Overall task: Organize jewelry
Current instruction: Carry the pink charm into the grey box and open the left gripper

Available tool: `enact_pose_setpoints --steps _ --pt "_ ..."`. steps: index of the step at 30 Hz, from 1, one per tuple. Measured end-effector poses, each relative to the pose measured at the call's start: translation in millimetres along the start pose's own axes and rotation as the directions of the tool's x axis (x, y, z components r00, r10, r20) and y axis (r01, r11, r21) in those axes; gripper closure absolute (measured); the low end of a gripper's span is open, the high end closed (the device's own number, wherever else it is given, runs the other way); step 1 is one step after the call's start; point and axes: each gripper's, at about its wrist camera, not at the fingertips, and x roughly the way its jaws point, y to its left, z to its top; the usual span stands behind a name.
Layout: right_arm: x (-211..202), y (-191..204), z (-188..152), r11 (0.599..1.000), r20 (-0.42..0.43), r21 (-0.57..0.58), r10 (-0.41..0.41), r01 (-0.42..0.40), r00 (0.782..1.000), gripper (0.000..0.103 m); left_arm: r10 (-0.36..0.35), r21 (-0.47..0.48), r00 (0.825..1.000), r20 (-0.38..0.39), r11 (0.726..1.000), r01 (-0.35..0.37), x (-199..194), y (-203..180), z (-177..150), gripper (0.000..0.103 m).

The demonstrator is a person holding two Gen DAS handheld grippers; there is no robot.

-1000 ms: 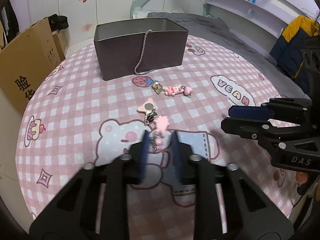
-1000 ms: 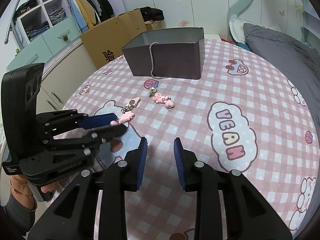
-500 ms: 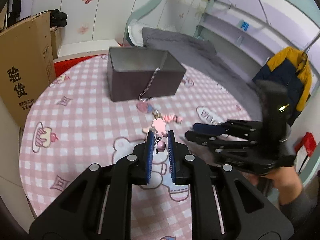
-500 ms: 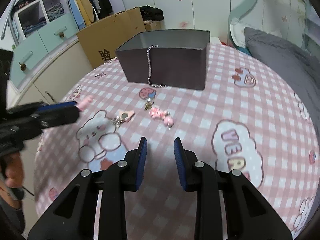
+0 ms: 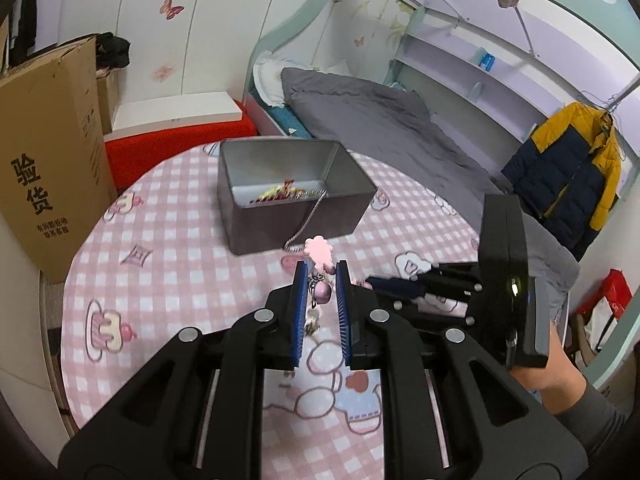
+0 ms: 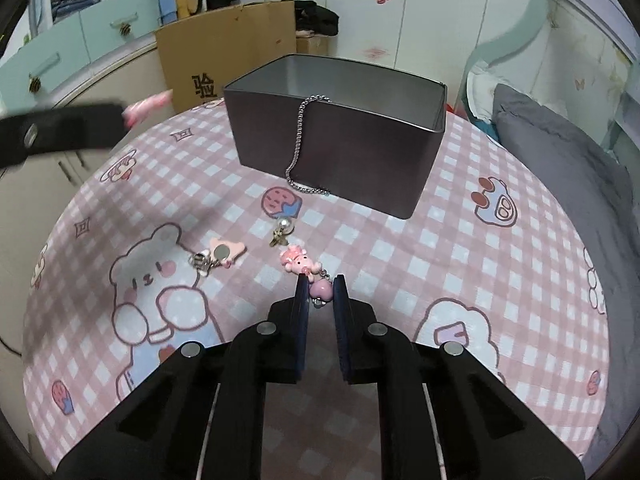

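Fingers of my left gripper (image 5: pixel 320 276) are nearly together and clamp a pink charm keychain (image 5: pixel 319 255): its flower-shaped top sticks out past the tips at twelve o'clock, and a small pink bead with metal links hangs between the blue pads, clear of the table. My right gripper (image 6: pixel 321 284) is down at the pink checked tablecloth (image 6: pixel 460 248), and its jaws are closing with the pink heart end of a pig charm keychain (image 6: pixel 300 265) between them; I cannot tell whether the pads already press on it. The pig figure lies just past the tips at eleven o'clock. A flat pink charm with a clasp (image 6: pixel 224 254) lies at ten o'clock, a pearl-and-metal charm (image 6: pixel 282 232) beyond the pig. At twelve o'clock stands the open grey tin box (image 6: pixel 340 148), a silver chain (image 6: pixel 300 148) draped over its near wall onto the cloth.
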Motion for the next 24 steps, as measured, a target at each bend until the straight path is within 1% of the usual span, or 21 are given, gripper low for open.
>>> enact_pose_setpoints --steps 2,4,7,11,15,17,19,24 --pt "-8 -2 1 1.0 0.012 -0.006 -0.005 0.005 1.0 0.092 -0.007 0.005 1.0 0.002 1.0 0.007 3 -1 9 0.089" --pt "-22 -6 5 1.0 0.041 0.01 0.013 -0.013 0.999 0.092 -0.011 0.005 1.0 0.007 1.0 0.011 7 0 19 0.089" --pt "-44 -12 16 1.0 0.097 0.016 0.021 -0.023 0.995 0.093 -0.009 0.002 1.0 0.012 1.0 0.009 12 2 34 0.089" --pt "-62 -21 35 0.999 0.159 0.03 0.027 -0.033 0.987 0.093 -0.005 -0.007 1.0 0.0 1.0 0.005 24 8 49 0.089" --pt "-64 -31 57 0.996 0.205 0.067 0.037 -0.051 0.978 0.093 0.013 -0.012 1.0 -0.025 1.0 -0.013 39 12 57 0.089" --pt "-62 -35 66 0.996 0.223 0.078 0.027 -0.045 0.974 0.093 0.035 -0.008 0.999 -0.039 0.999 -0.035 46 15 58 0.089" --pt "-60 -37 72 0.995 0.237 0.088 0.019 -0.041 0.971 0.093 0.038 -0.011 0.998 -0.052 0.999 -0.038 55 17 58 0.089" --pt "-40 -43 86 0.992 0.232 0.114 0.025 -0.053 0.972 0.093 0.054 -0.026 0.996 -0.07 0.998 -0.056 72 22 60 0.089"
